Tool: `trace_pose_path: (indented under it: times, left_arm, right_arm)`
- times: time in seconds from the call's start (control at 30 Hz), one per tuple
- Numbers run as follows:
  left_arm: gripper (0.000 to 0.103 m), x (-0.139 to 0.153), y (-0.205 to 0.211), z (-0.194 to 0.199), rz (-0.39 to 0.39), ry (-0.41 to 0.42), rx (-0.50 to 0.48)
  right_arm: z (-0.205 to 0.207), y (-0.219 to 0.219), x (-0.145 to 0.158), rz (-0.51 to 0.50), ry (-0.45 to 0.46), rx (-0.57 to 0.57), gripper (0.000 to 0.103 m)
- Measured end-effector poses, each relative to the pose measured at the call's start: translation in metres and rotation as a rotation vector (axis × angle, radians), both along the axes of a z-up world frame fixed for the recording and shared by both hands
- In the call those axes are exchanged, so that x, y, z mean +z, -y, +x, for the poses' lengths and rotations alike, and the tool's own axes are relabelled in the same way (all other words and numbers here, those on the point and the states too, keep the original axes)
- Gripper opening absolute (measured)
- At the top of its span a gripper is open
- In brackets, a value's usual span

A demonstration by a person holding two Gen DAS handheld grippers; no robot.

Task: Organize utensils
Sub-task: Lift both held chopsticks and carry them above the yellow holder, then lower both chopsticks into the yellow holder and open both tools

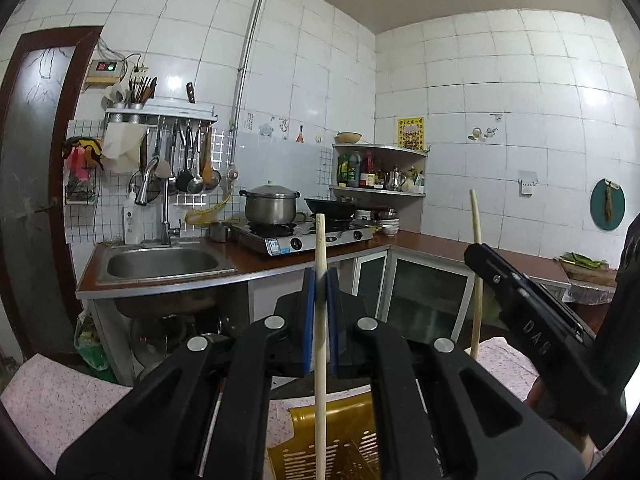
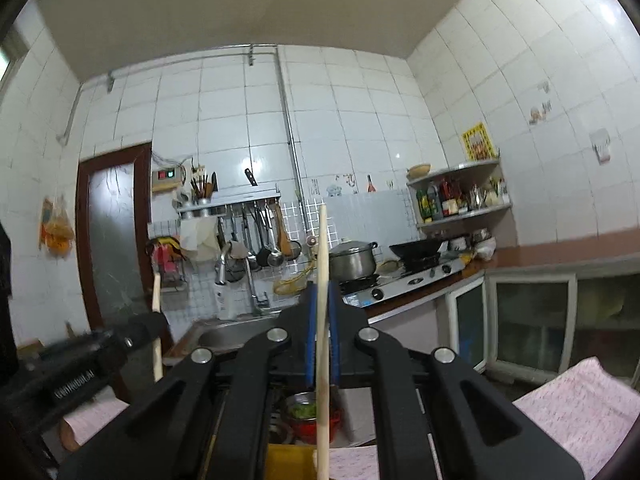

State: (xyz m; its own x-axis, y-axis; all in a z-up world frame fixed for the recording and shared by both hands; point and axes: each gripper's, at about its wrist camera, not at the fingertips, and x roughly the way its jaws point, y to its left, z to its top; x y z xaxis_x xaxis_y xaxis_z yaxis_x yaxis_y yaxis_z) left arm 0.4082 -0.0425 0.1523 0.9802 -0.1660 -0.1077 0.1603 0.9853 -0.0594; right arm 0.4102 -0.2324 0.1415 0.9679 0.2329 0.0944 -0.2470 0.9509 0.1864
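Each gripper holds one long, thin, pale wooden chopstick, up in the air. The left gripper (image 1: 320, 280) has its blue pads (image 1: 308, 320) pressed tight on both sides of its pale wooden chopstick (image 1: 320, 320). The right gripper (image 2: 321, 300) does the same with the other pale wooden chopstick (image 2: 323, 280). So both sets of jaws are closed on a stick, with no gap showing.

Both sticks stand almost straight up and down. The long way of each stick runs from the floor toward the ceiling. One end pokes up above the pads. The other end hangs down below them. The left stick's low end hangs over a yellow plastic basket with slots (image 1: 352, 440). The basket sits on a pink speckled cloth (image 1: 52, 400). I cannot tell if the stick touches the basket.

In the left camera, the right gripper's stick shows off to the right side, well apart from the left one.

The job looks only partly done. The two sticks are picked up, but they are not put away yet. I think they need to go in a holder or the basket. A metal cup of utensils (image 1: 138, 94) sits far away on the white wall shelf (image 1: 160, 112) above the steel sink (image 1: 164, 264). That may be the place, but I cannot be sure.
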Motion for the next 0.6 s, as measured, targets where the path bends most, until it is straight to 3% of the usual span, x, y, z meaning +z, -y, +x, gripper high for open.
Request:
trace_pose_path:
  times: [0.23,0.33,0.43,0.6]
  left_arm:
    - [0.004,0.006,-0.005,-0.004,-0.002,0.03,-0.012]
    - [0.004,-0.01,-0.002,-0.005,0.02,0.029,-0.004]
    - [0.004,-0.025,-0.006,-0.008,-0.015,0.023,-0.024]
    - [0.004,-0.047,-0.003,-0.013,0.048,0.01,-0.021]
  right_arm:
    - [0.003,0.003,-0.009,0.015,-0.007,0.016,0.006]
    - [0.005,0.0,-0.014,0.019,-0.003,0.047,0.006]
    - [0.004,-0.002,-0.026,0.007,-0.006,0.066,0.006]
    - [0.003,-0.001,-0.046,-0.038,-0.043,0.082,0.006]
